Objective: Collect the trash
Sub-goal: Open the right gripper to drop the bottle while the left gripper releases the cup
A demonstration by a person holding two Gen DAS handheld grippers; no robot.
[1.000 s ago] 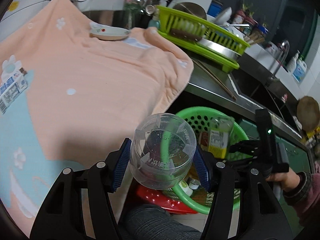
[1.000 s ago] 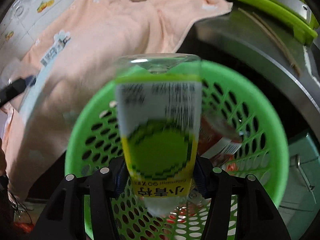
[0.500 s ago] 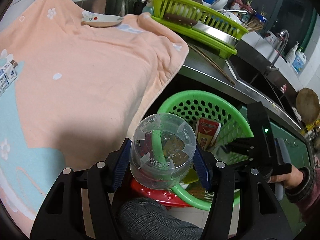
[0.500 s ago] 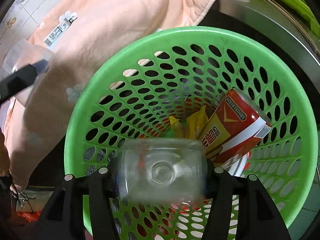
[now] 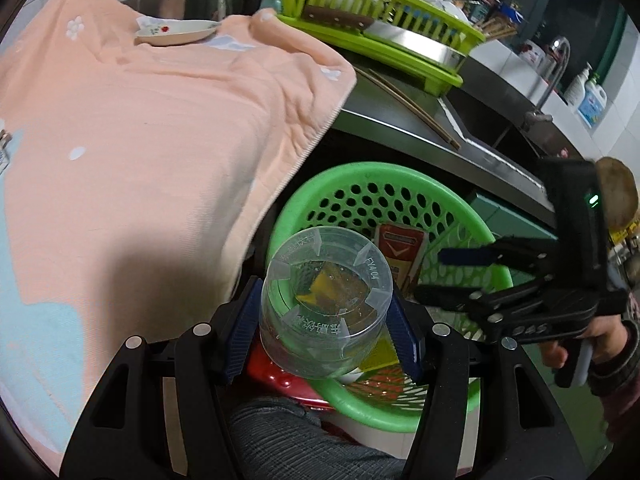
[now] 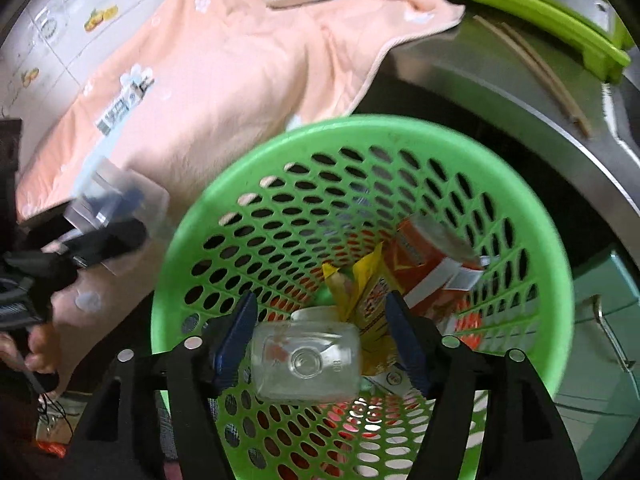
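My left gripper [image 5: 322, 322] is shut on a clear plastic cup [image 5: 326, 300], held just over the near rim of the green perforated trash basket [image 5: 476, 224]. My right gripper [image 6: 320, 340] is open and empty above the same basket [image 6: 192, 256]. A clear glass bottle [image 6: 306, 362] lies inside the basket below its fingers, beside a yellow wrapper [image 6: 360, 284] and a red carton [image 6: 432, 260]. The right gripper also shows in the left wrist view [image 5: 460, 274], and the left gripper with the cup in the right wrist view [image 6: 116, 208].
A peach towel [image 5: 140, 140] covers the counter at left, with a small milk carton [image 6: 124, 108] and a dish [image 5: 176, 34] on it. A green dish rack [image 5: 372, 24] and chopsticks [image 5: 412, 108] lie on the steel counter. A red object [image 5: 280, 372] sits under the basket.
My right gripper opened and dropped the bottle with the yellow-green label into the basket. My left gripper moved the clear cup closer over the basket.
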